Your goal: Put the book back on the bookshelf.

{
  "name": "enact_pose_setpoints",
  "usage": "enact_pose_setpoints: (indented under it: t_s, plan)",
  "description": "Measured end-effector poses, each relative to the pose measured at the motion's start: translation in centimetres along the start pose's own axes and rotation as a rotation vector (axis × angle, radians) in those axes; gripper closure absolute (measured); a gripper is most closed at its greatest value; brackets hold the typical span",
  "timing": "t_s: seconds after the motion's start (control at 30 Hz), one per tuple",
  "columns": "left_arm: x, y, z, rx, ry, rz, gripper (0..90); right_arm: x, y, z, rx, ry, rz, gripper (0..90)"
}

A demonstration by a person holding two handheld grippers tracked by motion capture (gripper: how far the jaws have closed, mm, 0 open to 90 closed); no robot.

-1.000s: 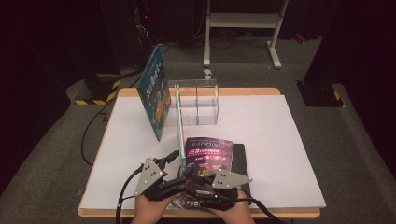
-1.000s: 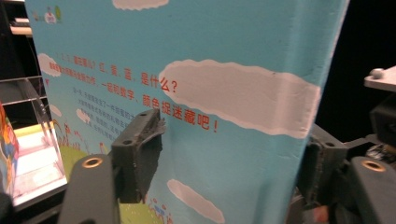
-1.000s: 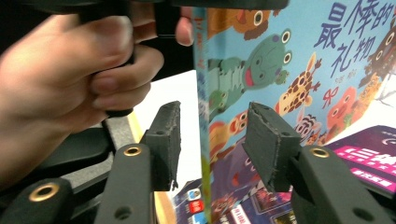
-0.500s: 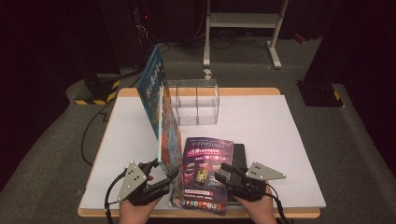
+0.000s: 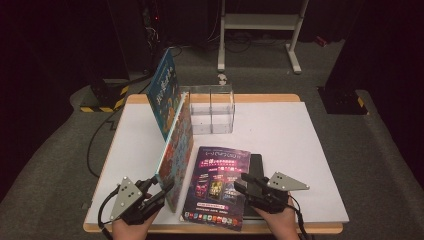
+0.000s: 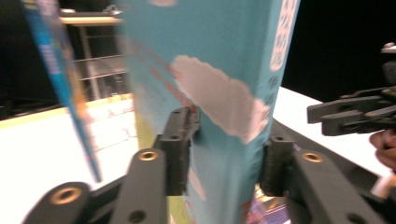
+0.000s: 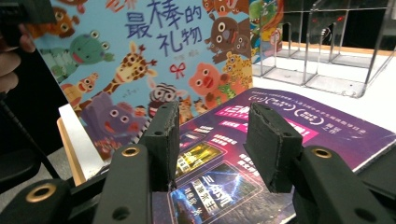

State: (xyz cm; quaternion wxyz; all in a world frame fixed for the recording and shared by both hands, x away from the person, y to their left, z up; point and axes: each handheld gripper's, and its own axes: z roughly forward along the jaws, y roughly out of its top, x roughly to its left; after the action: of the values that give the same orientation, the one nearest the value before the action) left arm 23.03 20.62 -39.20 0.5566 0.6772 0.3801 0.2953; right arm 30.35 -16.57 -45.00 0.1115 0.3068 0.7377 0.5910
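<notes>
White desk [image 5: 300,135] on grey carpet, dark room behind, a white metal stand at the back. Landmark: the clear acrylic organizer [image 5: 212,109] at the back centre of the desk.

Left of the organizer: a blue picture book [image 5: 165,92] stands on edge and leans against the organizer's left side.

Front-left of the organizer: the animal picture book [image 5: 178,150] also stands on edge, its far end just beside the organizer's left front corner, its near end at the desk's front edge. The left gripper [image 5: 159,192] is at that near end. In the left gripper view the jaws have just been closing with the book's teal spine [image 6: 224,107] between them. The left pad [image 6: 180,144] sits against the cover and the right pad is at the other face, so the left gripper is clamped on the animal picture book.

In front of the organizer: a purple magazine [image 5: 217,185] lies flat, partly over a black book [image 5: 254,172] whose right edge sticks out.

Front-right of the organizer: the right gripper [image 5: 243,182] hovers over the magazine's right edge. In the right gripper view its jaws stand apart with only the magazine cover [image 7: 280,121] showing below them, nothing pinched; the right gripper is released.
</notes>
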Motion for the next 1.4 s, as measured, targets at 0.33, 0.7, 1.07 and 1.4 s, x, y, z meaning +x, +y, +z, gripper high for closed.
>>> enact_pose_setpoints:
  t_s: [0.33, 0.7, 1.07, 1.4]
  plan:
    - [2.6, -1.2, -1.5, -0.029, 0.100, -0.005, 74.5, 0.0, -0.1, 0.3, 0.009, 0.000, 0.008, 53.7]
    - [4.1, -0.9, -1.4, -0.078, 0.130, -0.026, 79.0, -0.2, -0.2, 0.3, 0.010, 0.002, 0.024, 53.5]
    - [5.5, -1.0, -1.7, -0.082, 0.117, -0.075, 78.6, -0.5, -0.6, 0.4, 0.020, -0.015, 0.038, 52.9]
    - [6.0, -0.6, -1.1, -0.075, 0.075, -0.064, 76.6, -0.6, -0.8, 0.5, 0.035, -0.026, 0.048, 51.8]
